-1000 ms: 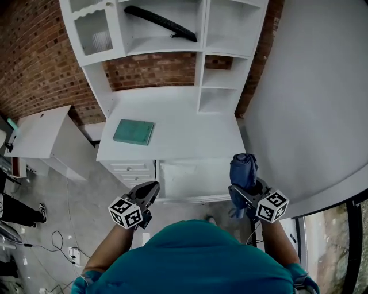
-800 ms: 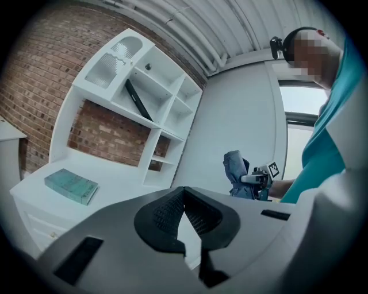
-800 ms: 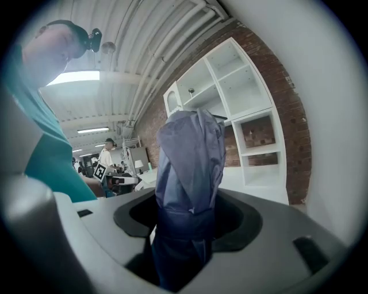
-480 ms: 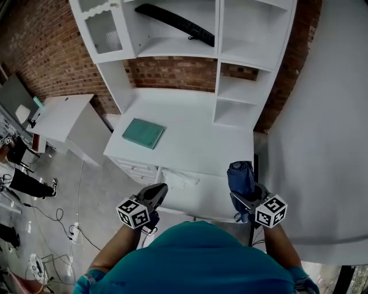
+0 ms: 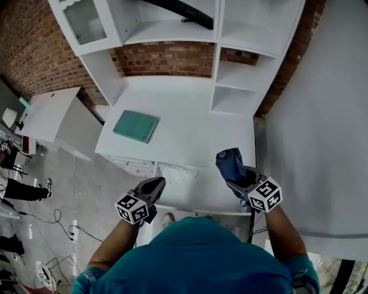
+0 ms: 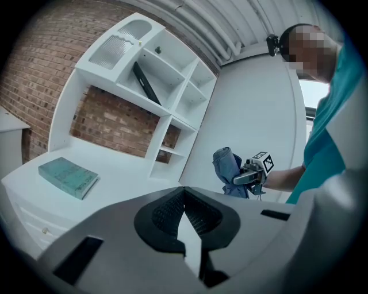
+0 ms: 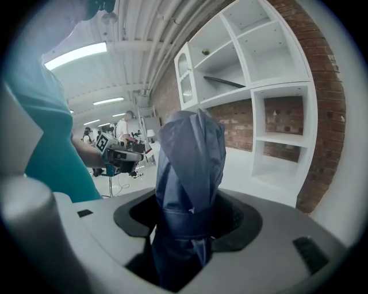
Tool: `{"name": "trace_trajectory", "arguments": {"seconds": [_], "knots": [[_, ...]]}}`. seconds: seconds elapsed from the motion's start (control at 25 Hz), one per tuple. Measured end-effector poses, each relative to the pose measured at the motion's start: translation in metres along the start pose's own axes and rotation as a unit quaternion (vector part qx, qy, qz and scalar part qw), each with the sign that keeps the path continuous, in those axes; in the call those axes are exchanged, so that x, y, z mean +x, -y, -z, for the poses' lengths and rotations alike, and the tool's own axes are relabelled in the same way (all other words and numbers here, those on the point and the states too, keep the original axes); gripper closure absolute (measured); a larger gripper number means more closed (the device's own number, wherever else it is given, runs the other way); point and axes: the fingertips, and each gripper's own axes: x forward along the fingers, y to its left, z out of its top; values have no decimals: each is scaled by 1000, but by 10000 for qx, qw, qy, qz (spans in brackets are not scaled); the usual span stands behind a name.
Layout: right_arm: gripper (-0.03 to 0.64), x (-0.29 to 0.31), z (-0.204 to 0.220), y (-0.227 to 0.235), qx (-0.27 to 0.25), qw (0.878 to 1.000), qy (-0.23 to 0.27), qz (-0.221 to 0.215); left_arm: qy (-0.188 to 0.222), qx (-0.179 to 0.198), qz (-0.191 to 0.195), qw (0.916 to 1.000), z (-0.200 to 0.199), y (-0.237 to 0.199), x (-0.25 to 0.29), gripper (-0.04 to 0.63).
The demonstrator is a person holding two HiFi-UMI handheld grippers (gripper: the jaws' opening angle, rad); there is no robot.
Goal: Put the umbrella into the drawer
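A folded dark blue umbrella [image 5: 230, 163] stands upright between the jaws of my right gripper [image 5: 234, 179], which is shut on its lower part. It hangs over the right side of the open white drawer [image 5: 201, 192] under the desk top. In the right gripper view the umbrella [image 7: 190, 161] fills the middle and hides the right gripper's [image 7: 187, 212] pads. My left gripper [image 5: 154, 185] is near the drawer's front left corner, shut with nothing in it. From the left gripper [image 6: 184, 192], I see the umbrella [image 6: 227, 169] off to the right.
A teal book [image 5: 135, 126] lies on the white desk top [image 5: 190, 115]. The hutch above has open shelves, one holding a long black object [image 5: 187, 8]. A small white table [image 5: 46, 115] stands at the left. Cables [image 5: 69, 229] lie on the floor. A white wall [image 5: 322, 115] closes the right.
The head view has swung over the desk. My right gripper has carried the umbrella from beside the drawer's right end to over the open drawer. The left gripper has stayed shut at the drawer's front.
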Motion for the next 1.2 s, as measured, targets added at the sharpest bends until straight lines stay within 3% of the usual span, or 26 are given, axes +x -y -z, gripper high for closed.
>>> {"name": "trace_trajectory", "arguments": {"seconds": [0.24, 0.44, 0.88, 1.2], "knots": [[356, 51, 23, -2, -234, 9968, -753, -127, -258, -80, 125, 9996, 23, -24, 5, 586], [356, 96, 64, -10, -499, 9868, -1481, -435, -478, -252, 101, 9985, 47, -40, 6, 586], [356, 178, 181, -34, -742, 9498, -2883, -964, -828, -436, 219, 9954, 96, -56, 5, 586], [356, 215, 251, -33, -905, 9230, -3595, -1034, -971, -422, 362, 9937, 118, -61, 18, 586]]}}
